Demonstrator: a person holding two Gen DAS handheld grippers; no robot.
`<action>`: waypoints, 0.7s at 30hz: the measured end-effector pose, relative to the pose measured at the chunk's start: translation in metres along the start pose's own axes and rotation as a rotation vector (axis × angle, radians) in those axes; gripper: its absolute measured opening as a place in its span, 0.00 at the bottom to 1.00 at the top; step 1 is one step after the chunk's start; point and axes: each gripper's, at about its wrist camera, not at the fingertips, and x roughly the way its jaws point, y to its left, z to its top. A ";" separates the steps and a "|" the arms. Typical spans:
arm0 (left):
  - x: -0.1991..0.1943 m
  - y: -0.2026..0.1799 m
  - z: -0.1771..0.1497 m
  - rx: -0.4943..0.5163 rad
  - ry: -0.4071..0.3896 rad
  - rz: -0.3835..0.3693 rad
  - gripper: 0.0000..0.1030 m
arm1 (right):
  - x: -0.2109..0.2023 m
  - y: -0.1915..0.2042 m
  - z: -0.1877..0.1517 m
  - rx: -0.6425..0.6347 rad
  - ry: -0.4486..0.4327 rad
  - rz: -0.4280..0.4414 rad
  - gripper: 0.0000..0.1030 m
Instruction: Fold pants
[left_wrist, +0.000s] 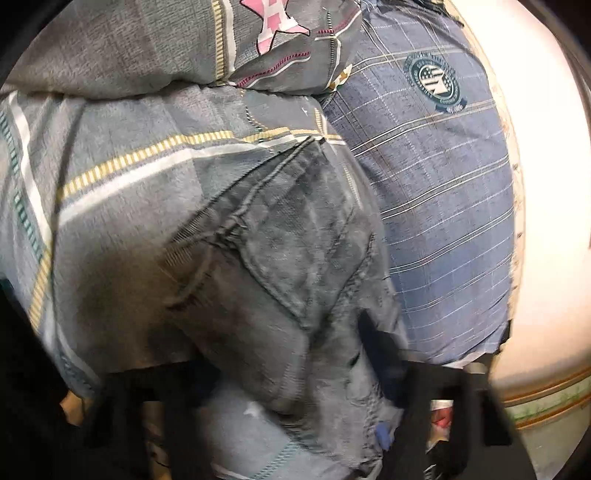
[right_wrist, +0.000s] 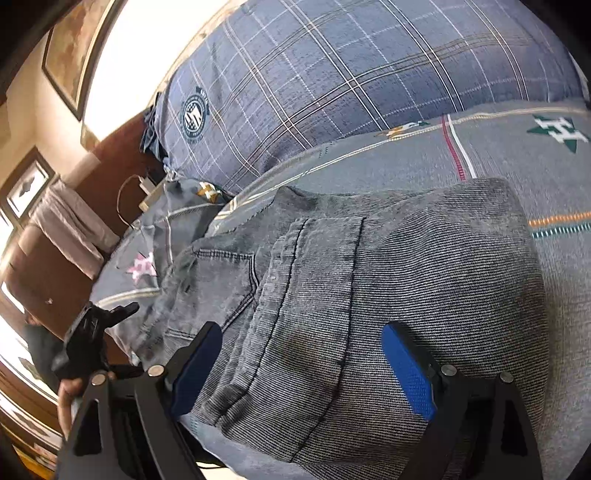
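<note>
- Pads (right_wrist: 410, 373) of blue rubber are seen nearest the lens in the right wrist view, set wide apart on the right gripper (right_wrist: 303, 369), whose jaws stand open over the cloth with nothing pinched between them.
- The pants (right_wrist: 369, 295), grey denim, are spread between and beyond those pads; a back pocket with dark stitching lies between the two fingers, and the cloth is doubled into a thick bundle with a rounded far edge.
- The pants are laid on a bedspread (right_wrist: 554, 177), grey, crossed by thin coloured stripes and printed with star badges.
- The left gripper (right_wrist: 92, 332) is seen at the left of the right wrist view as a black frame beside the pants, held by a hand (right_wrist: 68, 397) of which only a little shows.
- In the left wrist view the left gripper (left_wrist: 295, 398) is largely covered by the pants (left_wrist: 266, 266), which are draped over its black fingers; a scrap of blue pad (left_wrist: 384, 435) shows through, and whether the jaws are open or closed cannot be told.
- The picture there is blurred, and a pocket seam is made out running across the denim.
- Behind the pants the bedspread (left_wrist: 110, 166) is seen again, bunched into folds.
- Farther off, a pillow (right_wrist: 351, 74) in blue plaid with a round badge is propped at the head of the bed, touching the bedspread.
- Farthest, framed pictures (right_wrist: 74, 48) are hung on a pale wall.
</note>
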 end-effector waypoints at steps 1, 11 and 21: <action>0.001 0.001 0.001 0.007 0.003 0.019 0.35 | 0.000 0.000 -0.001 -0.002 -0.001 -0.001 0.87; -0.003 -0.017 -0.004 0.157 -0.050 0.085 0.22 | 0.001 0.000 -0.003 -0.007 -0.010 -0.001 0.88; 0.009 -0.019 -0.008 0.172 -0.063 0.114 0.56 | -0.001 -0.001 -0.004 0.008 -0.013 0.014 0.88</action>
